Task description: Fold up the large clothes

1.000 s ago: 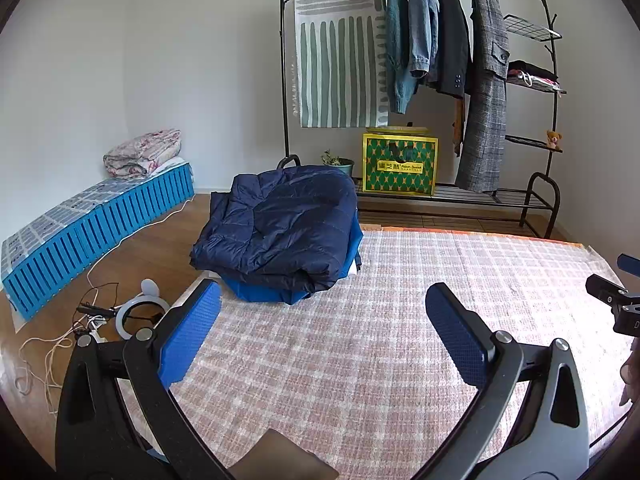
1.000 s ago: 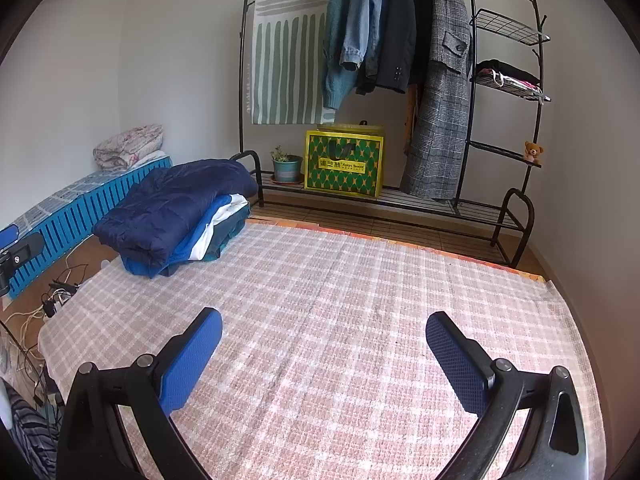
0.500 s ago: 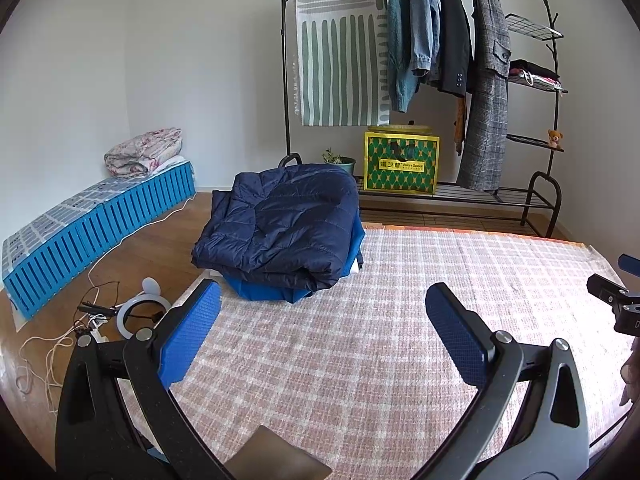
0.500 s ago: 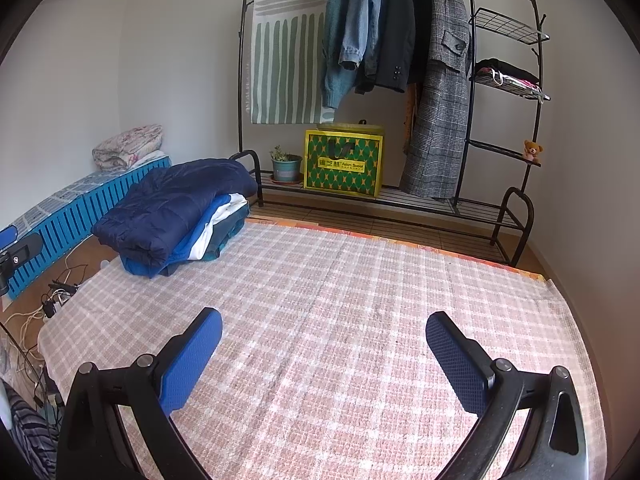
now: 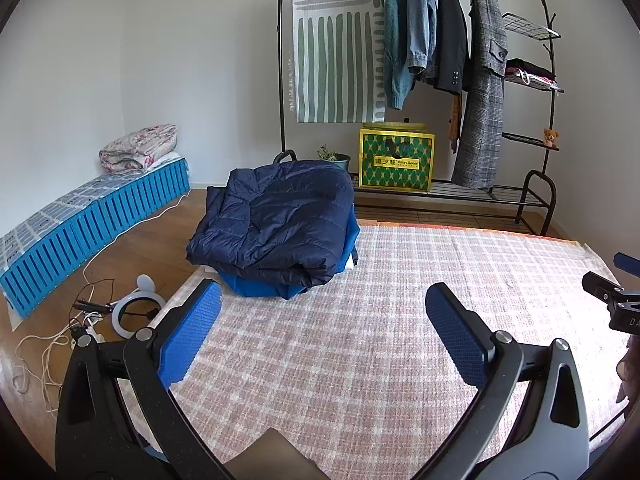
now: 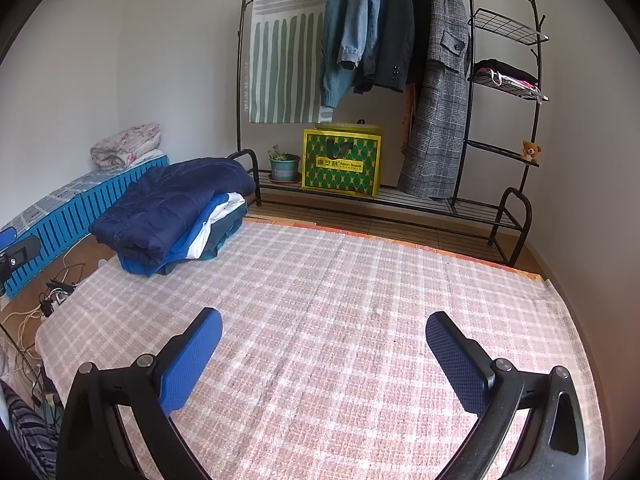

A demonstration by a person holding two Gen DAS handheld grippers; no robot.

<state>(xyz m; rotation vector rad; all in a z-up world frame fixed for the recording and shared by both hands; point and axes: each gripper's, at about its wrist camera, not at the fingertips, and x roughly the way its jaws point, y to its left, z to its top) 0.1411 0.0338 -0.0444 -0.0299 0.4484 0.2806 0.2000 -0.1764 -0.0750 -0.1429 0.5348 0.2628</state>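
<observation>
A folded navy puffer jacket (image 5: pixel 276 224) lies on top of a stack of folded clothes at the far left corner of the pink plaid mat (image 5: pixel 400 320). In the right wrist view the navy jacket (image 6: pixel 172 208) tops blue and white folded garments (image 6: pixel 216 224) on the mat (image 6: pixel 340 320). My left gripper (image 5: pixel 324 332) is open and empty above the mat, short of the stack. My right gripper (image 6: pixel 324 352) is open and empty over the mat's middle. The right gripper's tip (image 5: pixel 616 288) shows at the right edge of the left wrist view.
A black clothes rack (image 6: pixel 440 60) with hanging coats, a striped cloth, a yellow-green box (image 6: pixel 340 162) and a potted plant (image 6: pixel 285 166) stands at the back. A blue slatted mattress (image 5: pixel 92 220) with a folded quilt lies left. Cables and a ring light (image 5: pixel 136 308) lie on the wood floor.
Both grippers stay open and almost still. The left wrist view has drifted very slightly; the stack has not moved.
</observation>
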